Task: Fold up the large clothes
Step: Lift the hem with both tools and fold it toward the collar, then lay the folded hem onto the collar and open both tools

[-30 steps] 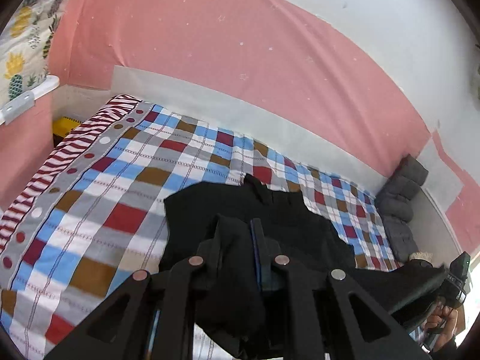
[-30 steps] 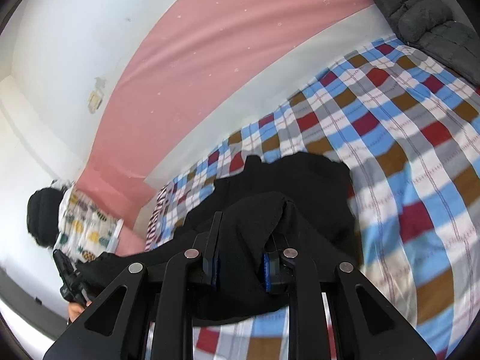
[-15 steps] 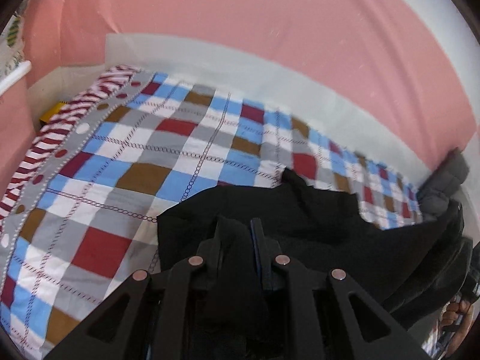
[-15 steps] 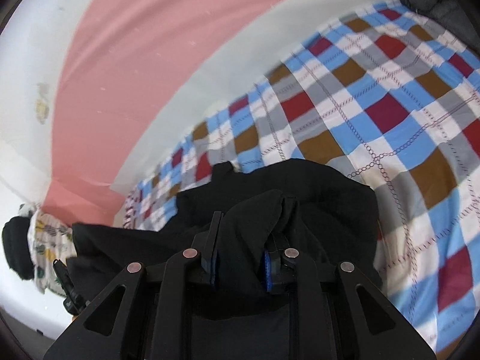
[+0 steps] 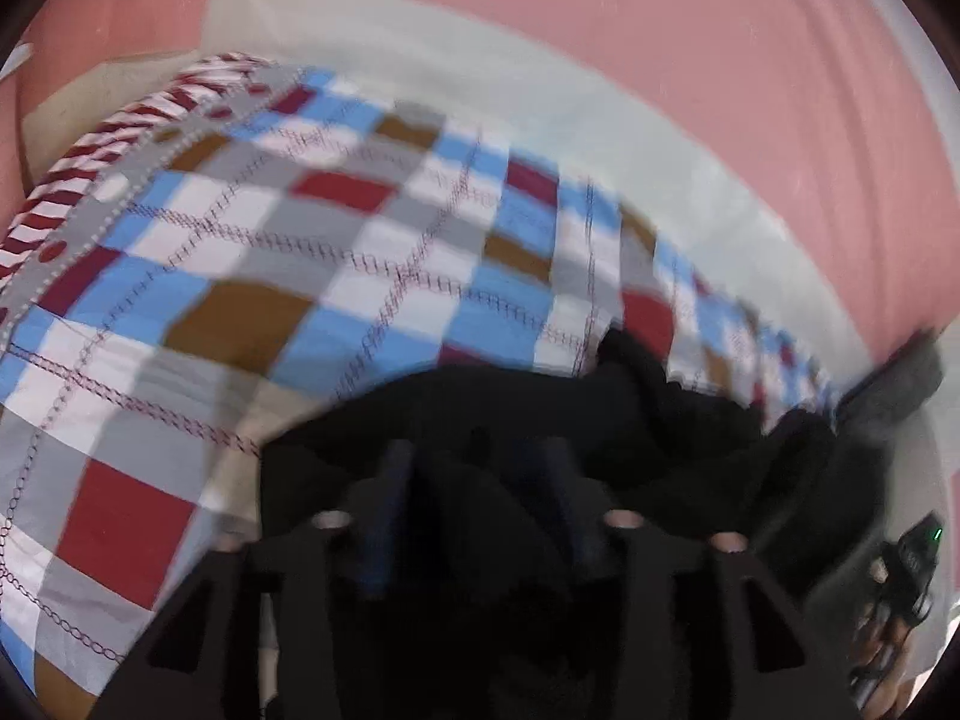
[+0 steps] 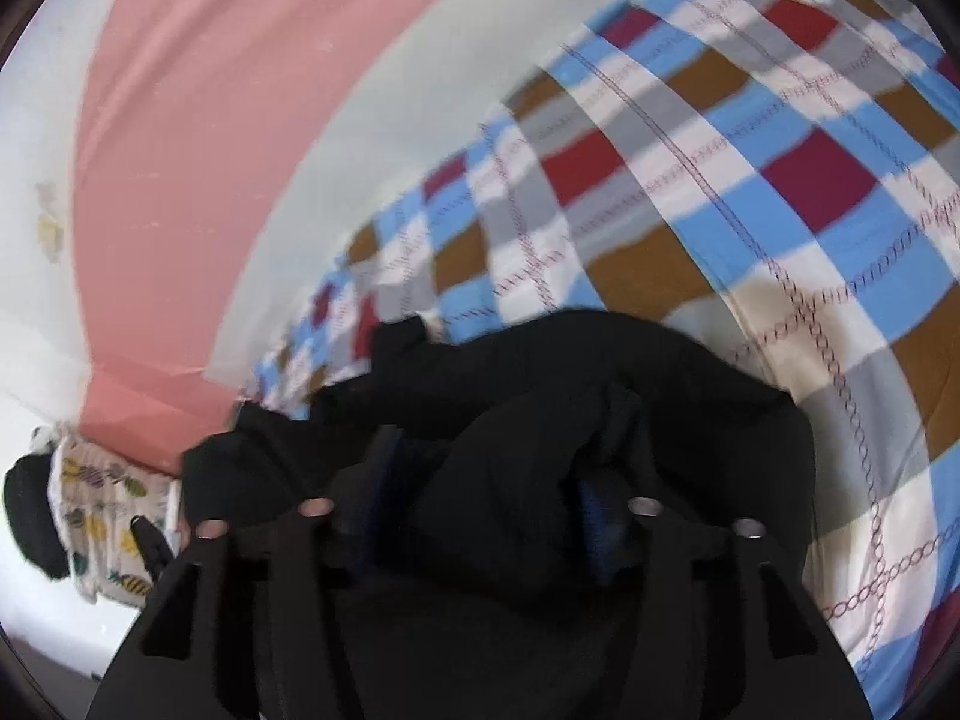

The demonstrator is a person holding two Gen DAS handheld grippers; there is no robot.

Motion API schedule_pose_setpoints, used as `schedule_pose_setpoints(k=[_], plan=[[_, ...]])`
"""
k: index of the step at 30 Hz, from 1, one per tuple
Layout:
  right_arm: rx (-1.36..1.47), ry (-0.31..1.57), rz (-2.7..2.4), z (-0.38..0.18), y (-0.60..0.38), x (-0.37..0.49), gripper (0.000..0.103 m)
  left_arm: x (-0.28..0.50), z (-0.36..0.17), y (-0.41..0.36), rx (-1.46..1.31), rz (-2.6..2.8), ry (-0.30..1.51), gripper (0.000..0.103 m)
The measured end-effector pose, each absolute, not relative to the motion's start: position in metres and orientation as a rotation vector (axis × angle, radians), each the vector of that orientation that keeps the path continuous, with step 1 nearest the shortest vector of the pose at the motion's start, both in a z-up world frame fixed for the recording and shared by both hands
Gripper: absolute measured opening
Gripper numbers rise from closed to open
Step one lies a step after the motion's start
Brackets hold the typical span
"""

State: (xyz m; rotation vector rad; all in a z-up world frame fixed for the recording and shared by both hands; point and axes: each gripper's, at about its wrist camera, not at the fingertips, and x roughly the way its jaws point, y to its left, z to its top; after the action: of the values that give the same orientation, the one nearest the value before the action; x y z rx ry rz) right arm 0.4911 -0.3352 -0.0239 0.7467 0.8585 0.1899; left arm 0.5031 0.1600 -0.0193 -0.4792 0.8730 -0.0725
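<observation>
Black garment (image 5: 600, 414) lies bunched on the checked bedspread (image 5: 360, 276), near the pink wall (image 5: 660, 60). Left gripper (image 5: 474, 468): jaws opening, fabric loose between the pads. Right gripper (image 6: 498, 474): jaws opening likewise, a fold of cloth between them (both views blurred).

I count one black garment (image 5: 690, 420), one checked bedspread (image 5: 336, 276) under it, and one grey cushion (image 5: 900, 378) at the far end. My two grippers: left (image 5: 474, 468) and right (image 6: 498, 474). One pineapple-print cloth (image 6: 102, 516), one pink wall sheet (image 5: 660, 60).
</observation>
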Motion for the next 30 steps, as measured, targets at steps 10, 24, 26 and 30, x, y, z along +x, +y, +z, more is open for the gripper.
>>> schedule_pose_setpoints(k=[10,24,26,30], plan=[[0.618,0.755,0.141,-0.005,-0.352,0.471,0.073,0.494,-0.025,0.187,-0.493,-0.056,0.89,0.076],[0.399,0.786,0.023,-0.022,-0.331,0.502,0.015,0.504,-0.024,0.149,-0.31,0.018,0.76,0.017],[0.395,0.814,-0.009,-0.033,-0.331,0.517,0.015,0.517,-0.032,0.148,-0.318,0.045,0.775,0.017],[0.351,0.866,-0.048,-0.065,-0.328,0.531,0.016,0.537,-0.058,0.134,-0.242,0.077,0.798,0.02]])
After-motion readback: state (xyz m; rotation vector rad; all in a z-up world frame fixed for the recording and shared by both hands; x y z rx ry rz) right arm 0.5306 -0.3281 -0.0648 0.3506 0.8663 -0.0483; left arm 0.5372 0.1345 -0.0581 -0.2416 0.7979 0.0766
